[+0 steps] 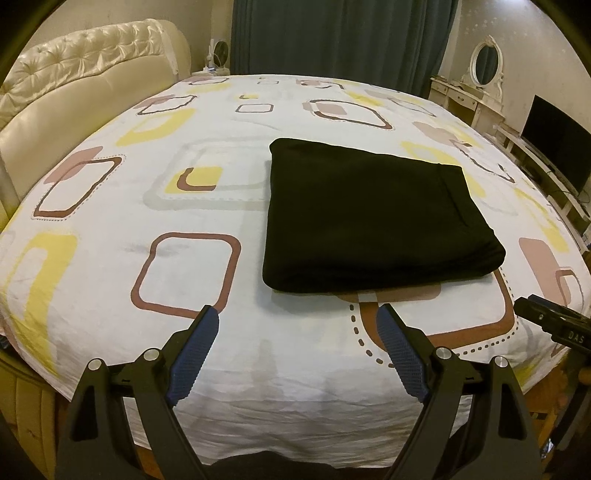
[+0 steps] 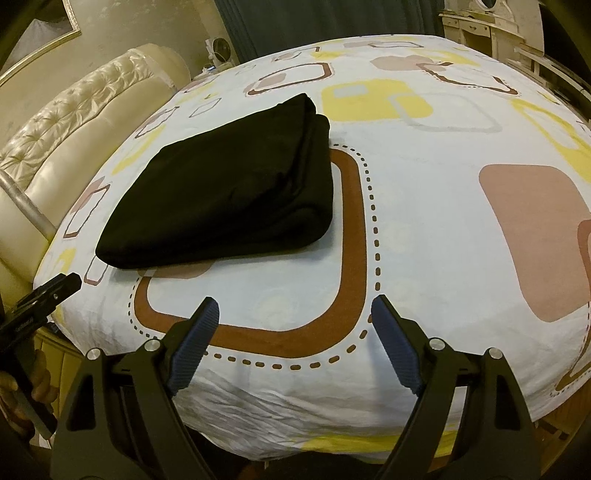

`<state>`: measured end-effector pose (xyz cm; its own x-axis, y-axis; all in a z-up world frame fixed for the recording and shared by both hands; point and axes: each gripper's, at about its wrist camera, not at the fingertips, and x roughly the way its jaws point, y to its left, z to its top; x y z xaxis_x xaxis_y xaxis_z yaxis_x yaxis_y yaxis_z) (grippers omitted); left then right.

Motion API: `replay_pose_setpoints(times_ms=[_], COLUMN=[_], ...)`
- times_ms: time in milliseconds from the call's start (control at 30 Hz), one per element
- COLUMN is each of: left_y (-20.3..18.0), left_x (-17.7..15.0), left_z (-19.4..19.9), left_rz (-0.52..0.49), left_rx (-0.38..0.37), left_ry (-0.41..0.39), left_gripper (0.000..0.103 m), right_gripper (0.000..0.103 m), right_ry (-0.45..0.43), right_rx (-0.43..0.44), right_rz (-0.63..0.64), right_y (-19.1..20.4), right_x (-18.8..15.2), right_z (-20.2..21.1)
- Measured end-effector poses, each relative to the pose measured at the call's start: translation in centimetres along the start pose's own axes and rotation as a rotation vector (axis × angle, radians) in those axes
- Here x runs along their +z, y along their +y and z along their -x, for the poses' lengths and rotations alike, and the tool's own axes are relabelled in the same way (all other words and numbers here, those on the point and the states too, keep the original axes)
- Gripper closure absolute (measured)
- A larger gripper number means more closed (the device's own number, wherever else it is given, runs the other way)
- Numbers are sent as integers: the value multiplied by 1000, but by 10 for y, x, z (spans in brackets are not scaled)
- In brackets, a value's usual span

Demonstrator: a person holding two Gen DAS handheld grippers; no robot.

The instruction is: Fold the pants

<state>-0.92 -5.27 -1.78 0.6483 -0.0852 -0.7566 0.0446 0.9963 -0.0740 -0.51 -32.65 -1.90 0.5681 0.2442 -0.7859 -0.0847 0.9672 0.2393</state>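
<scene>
Two gripper units, left gripper (image 1: pixel 297 314) and right gripper (image 2: pixel 295 306), gape above one folded pants (image 1: pixel 369 218).

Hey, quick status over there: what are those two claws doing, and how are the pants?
Left gripper open, empty. Right gripper open, empty. Black pants folded flat on bed sheet. Nothing in the way.

Pants (image 1: pixel 369 218): black cloth, matt, soft knit look, thick rounded fold edges seen. Bed sheet (image 1: pixel 258 369): thin printed cotton-like cloth, matt, finely creased near the front edge. Headboard (image 1: pixel 74 85): cream leather-like upholstery, glossy, button-tufted on top. Left gripper (image 1: pixel 297 321) and right gripper (image 2: pixel 293 314): matt black plastic arms, small shiny metal pins, finger pads (image 1: pixel 192 354) covered in blue textured rubber-like grip. Curtain (image 1: pixel 343 33): dark matt cloth, pleated. Dresser (image 1: pixel 465 99): painted wood, worn off-white finish. Screen (image 1: pixel 557 151): glossy black.
</scene>
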Motion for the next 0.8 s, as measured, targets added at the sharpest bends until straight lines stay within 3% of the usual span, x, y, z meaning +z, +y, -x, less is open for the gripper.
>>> replay_pose_setpoints(times_ms=[800], left_y=[-5], left_x=[1], left_z=[0], left_rz=[-9], left_rx=[-1], left_ry=[4], left_gripper=[17], right_gripper=[19], right_ry=[11], right_rx=[3], right_rz=[12], right_y=[4], right_x=[-3], right_z=[-2])
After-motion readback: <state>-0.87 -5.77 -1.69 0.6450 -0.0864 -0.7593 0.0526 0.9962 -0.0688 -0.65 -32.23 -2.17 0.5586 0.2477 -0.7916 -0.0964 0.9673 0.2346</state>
